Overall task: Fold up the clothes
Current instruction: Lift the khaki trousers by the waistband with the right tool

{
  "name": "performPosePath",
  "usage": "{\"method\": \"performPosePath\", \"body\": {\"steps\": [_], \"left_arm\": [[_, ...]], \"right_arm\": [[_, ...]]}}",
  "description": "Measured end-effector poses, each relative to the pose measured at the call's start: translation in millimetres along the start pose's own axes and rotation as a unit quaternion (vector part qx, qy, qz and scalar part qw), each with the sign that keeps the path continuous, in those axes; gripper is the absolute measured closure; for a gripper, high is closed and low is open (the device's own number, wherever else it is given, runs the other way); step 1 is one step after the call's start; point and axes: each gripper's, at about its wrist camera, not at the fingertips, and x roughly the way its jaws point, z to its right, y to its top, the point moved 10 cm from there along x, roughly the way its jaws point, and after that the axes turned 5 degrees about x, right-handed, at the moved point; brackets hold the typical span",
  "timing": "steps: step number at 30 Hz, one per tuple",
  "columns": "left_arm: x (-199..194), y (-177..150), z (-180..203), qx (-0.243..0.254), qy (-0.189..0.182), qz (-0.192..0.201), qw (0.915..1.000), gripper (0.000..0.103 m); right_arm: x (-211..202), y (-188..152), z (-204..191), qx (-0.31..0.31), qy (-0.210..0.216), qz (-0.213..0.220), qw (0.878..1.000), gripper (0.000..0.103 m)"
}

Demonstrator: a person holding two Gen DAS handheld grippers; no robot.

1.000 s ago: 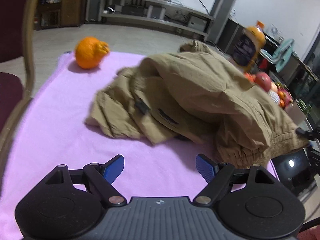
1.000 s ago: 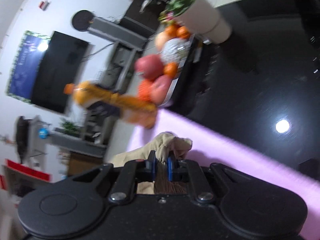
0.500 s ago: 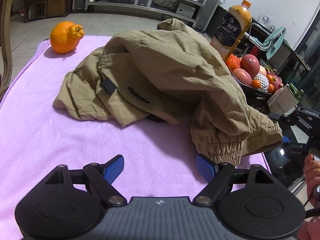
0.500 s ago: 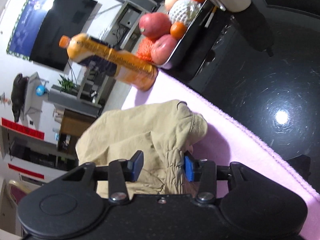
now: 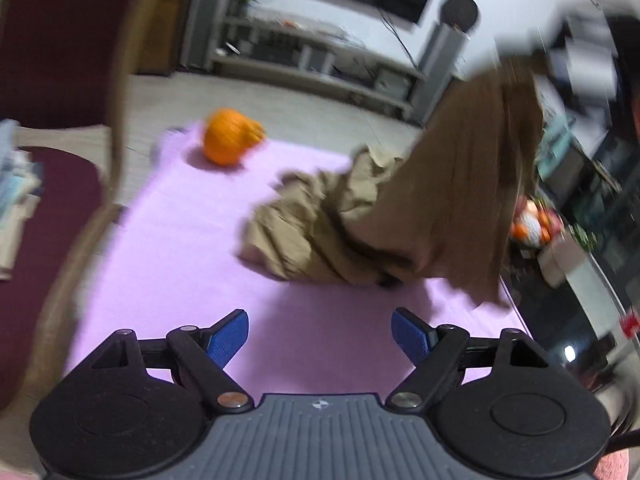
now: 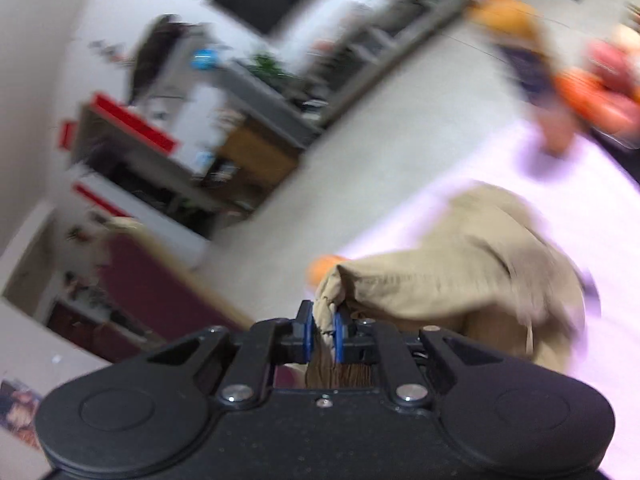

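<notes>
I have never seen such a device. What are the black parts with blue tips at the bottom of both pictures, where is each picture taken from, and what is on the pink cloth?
No robot here: a person holds a hand gripper in each hand, and a camera on each looks forward along its jaws, so you see two views.

The left gripper shows its blue jaws apart, with nothing between them.

The right gripper has its jaws closing on an edge of the tan garment, lifting part of it.

On the pink cloth lie the rest of the garment and an orange fruit. A bottle and more fruit stand beside, blurred.
</notes>
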Motion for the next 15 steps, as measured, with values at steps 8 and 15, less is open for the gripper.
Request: {"method": "performPosePath", "body": {"steps": [8,15], "left_arm": [[-80,56,-72,0.0,0.064,0.081,0.9947,0.023],[-85,43,-60,0.002,0.027,0.082,0.9963,0.018]], "right_arm": [[-149,107,-200,-0.032,0.142,0.281,0.949,0.093],[-210,82,-47,-0.068,0.031,0.302,0.95,0.092]]}}
